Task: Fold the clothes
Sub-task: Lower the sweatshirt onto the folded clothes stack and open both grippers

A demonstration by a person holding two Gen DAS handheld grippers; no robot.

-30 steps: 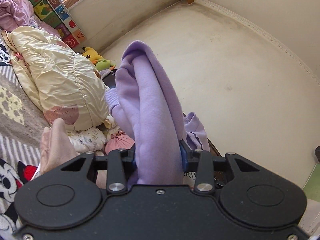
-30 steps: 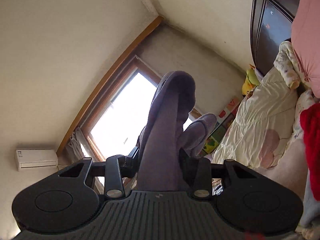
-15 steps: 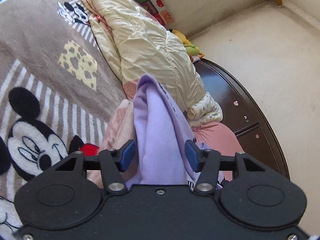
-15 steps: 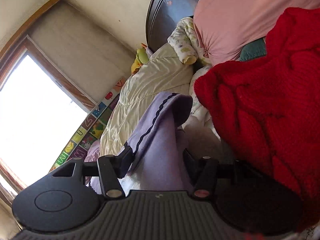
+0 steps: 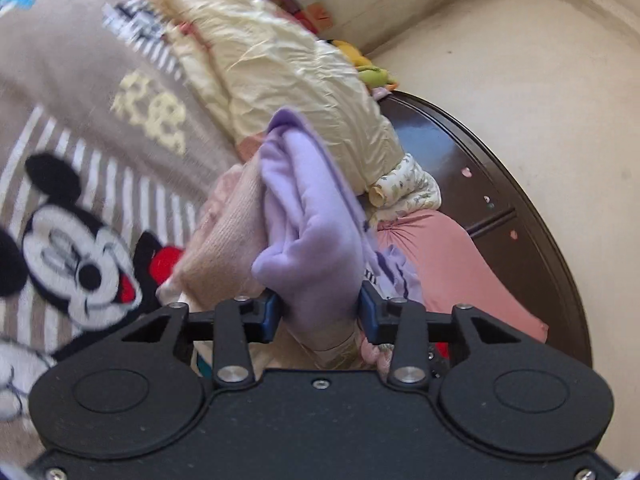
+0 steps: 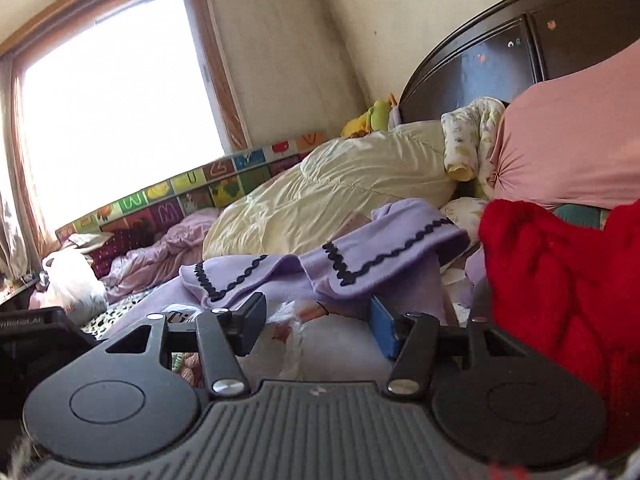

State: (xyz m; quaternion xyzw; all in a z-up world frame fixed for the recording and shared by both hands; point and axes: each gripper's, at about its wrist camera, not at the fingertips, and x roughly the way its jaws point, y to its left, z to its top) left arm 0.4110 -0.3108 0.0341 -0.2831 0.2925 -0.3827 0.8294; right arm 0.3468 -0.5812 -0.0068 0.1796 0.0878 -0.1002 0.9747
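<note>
The left claw (image 5: 318,314) had a thick bunch of the lilac garment (image 5: 316,216) between its blue pads; its jaws were closing, and the pads pressed the fleece on both sides. The bunched cloth rose from the jaws and leaned toward the top of the left wrist view, lying against a beige knitted piece (image 5: 224,236) at its left. Beneath both spread a brown blanket with a cartoon mouse (image 5: 76,240) and white stripes, blurred in that view. Behind the lilac bunch lay a cream quilted comforter (image 5: 280,68), and to the right a pink pillow (image 5: 452,264) rested against the dark wooden headboard (image 5: 500,184).

The right claw (image 6: 318,326) stood apart, with nothing pressed between its pads; the lilac garment (image 6: 360,248) lay just beyond and below the fingers, draped flat across the bed with its black scalloped trim (image 6: 384,256) facing up. A red knitted garment (image 6: 560,280) was heaped just beside the right finger, touching the lilac cloth's far edge as far as could be told. Farther back lay the cream comforter (image 6: 340,188), the pink pillow (image 6: 568,144), a small floral-printed roll (image 6: 468,140) and a yellow-green plush toy (image 6: 372,116) near the headboard (image 6: 480,56). A bright window (image 6: 116,96) filled the left, above a band of coloured alphabet tiles (image 6: 192,192).
</note>
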